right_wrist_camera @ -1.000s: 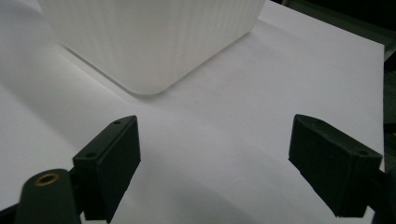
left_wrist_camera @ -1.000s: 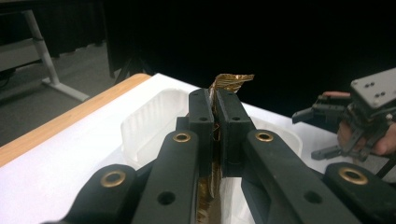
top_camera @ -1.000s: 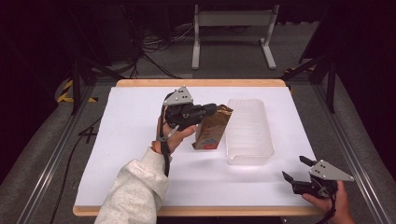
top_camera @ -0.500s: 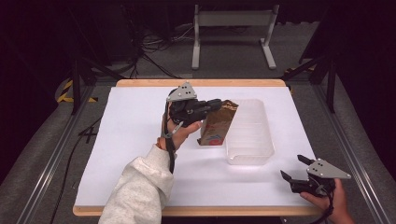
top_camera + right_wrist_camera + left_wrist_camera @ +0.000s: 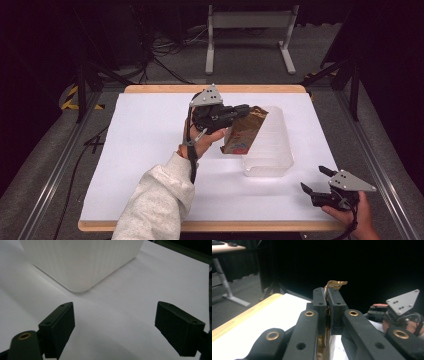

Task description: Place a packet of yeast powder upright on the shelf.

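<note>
Two hand-held grippers are in play, and the work is carried by the left hand-held gripper (image 5: 243,109), whose jaws are clamped on the crimped top edge of a gold foil bag (image 5: 244,131). In the left gripper view the foil (image 5: 335,284) is seen pinched flat between the two black pads, a crumpled tip standing out above them. In the high view the bag hangs tilted, its long axis running from the gripped upper end down toward the person, its lower printed end sitting at the near left edge of the clear plastic container (image 5: 272,150). The bag is thus held partly over the container's left wall, not yet inside it. The container lies on the white table (image 5: 140,150) with its long side running away from the person, directly to the right of the held bag, so the coming move is judged to be a short carry rightward and a lowering into the tub. The right hand-held gripper (image 5: 315,181) rests at the near right corner of the table with its jaws wide apart and nothing between them; the container's rounded corner (image 5: 82,265) is seen ahead of it. The left hand is the nearer one to the bag.
</note>
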The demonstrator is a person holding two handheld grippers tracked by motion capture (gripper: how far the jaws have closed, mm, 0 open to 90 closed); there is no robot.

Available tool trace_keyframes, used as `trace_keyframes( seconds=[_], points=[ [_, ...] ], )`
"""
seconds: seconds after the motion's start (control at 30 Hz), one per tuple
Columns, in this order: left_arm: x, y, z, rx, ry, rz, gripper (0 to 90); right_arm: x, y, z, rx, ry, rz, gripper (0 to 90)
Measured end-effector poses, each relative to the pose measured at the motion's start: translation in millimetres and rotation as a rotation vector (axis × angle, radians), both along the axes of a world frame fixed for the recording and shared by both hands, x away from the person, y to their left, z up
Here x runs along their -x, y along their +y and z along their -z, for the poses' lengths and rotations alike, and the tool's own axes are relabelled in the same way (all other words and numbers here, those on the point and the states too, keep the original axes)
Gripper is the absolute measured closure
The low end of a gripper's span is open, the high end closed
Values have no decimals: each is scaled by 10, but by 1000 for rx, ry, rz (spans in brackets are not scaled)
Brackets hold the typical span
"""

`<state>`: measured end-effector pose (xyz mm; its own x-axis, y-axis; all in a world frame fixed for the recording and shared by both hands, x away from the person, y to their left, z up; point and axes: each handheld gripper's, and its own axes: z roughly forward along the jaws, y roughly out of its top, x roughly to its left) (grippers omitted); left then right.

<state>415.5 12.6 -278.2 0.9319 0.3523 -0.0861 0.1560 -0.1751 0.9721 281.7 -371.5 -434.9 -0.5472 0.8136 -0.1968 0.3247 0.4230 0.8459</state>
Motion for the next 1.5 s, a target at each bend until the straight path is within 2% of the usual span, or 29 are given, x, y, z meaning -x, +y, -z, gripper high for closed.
trace_keyframes(
  seconds=[0.2,0.33,0.67,0.97,1.17,1.27,1.4,1.43,1.5],
  points=[
    [-35,-99,-15,9,-3,17,860,0,8,3,2,3,-3,169],
    [-27,-143,12,40,12,45,860,-3,0,4,0,3,-1,169],
    [18,-279,1,50,10,65,858,-9,12,11,5,8,-6,169],
    [-15,-491,131,59,34,95,858,-18,11,19,4,13,-7,169],
    [-4,-623,206,38,30,83,857,-18,10,19,3,14,-9,169],
    [-8,-680,239,37,35,100,857,-17,13,19,3,14,-12,169],
    [-7,-746,280,47,38,106,856,-19,13,19,3,15,-11,169],
    [-13,-753,296,63,45,118,856,-18,14,19,5,15,-11,169],
    [-5,-764,337,87,32,128,856,-20,13,21,4,17,-12,169]
  ],
)
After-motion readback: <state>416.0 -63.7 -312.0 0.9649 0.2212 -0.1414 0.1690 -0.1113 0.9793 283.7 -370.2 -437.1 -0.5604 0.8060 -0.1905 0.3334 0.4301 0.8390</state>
